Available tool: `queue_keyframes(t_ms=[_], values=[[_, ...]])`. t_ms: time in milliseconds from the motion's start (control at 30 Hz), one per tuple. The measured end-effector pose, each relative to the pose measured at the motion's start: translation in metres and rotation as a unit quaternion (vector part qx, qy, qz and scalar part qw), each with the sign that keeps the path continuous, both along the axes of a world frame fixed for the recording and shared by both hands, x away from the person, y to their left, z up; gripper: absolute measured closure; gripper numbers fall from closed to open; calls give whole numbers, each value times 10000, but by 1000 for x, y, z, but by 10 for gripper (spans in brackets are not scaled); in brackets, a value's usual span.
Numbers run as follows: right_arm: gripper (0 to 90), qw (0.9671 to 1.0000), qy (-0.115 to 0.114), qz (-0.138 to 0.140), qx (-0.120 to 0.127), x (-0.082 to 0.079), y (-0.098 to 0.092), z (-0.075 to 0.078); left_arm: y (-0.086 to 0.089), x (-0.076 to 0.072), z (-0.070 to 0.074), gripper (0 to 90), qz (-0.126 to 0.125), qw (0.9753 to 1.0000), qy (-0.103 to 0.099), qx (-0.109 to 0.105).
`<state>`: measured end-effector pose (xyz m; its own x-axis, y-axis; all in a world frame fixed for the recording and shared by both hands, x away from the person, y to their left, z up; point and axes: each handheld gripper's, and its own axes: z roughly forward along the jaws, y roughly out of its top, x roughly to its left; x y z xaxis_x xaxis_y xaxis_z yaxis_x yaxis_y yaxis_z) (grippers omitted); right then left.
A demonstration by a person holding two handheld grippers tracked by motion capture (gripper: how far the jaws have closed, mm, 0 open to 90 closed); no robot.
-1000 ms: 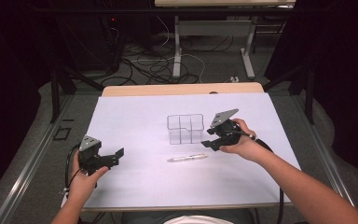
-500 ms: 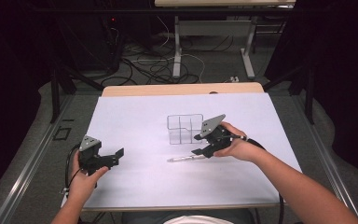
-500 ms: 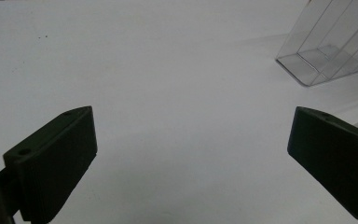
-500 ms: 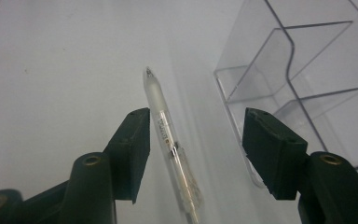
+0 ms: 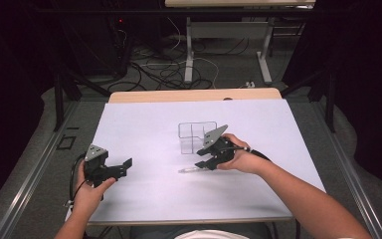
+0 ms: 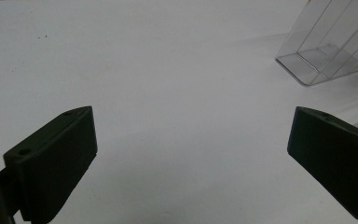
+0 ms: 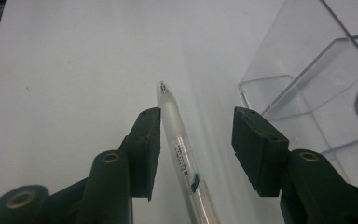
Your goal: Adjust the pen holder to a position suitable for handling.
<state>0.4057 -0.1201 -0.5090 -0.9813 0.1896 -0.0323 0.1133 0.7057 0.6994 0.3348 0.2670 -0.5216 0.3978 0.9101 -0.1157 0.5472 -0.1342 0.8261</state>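
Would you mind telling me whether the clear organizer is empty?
Empty: the clear organizer holds nothing, and the pen lies on the table beside it.

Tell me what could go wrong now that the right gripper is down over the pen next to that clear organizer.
The pen lies off-center between the open jaws of the right gripper, close to one jaw, so closing may push or roll it instead of pinching it. The clear organizer stands just beside the other jaw and could get nudged. The pen is thin and flat on the white sheet, so the jaws might close above it.
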Motion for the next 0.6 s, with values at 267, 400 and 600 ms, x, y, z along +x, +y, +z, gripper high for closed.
queue_keyframes(t_ms=[267, 400, 600], values=[[548, 9999, -5, 125, -20, 2, 13, -8, 0, 0, 0, 14, 2, 10000, 3, -2], [549, 9998, -19, 173, -75, 1, 19, -12, 0, 0, 0, 14, 4, 10000, -2, -6], [552, 9997, -16, 235, -115, 1, 25, -16, 0, 0, 0, 14, 3, 10000, 0, -7]])
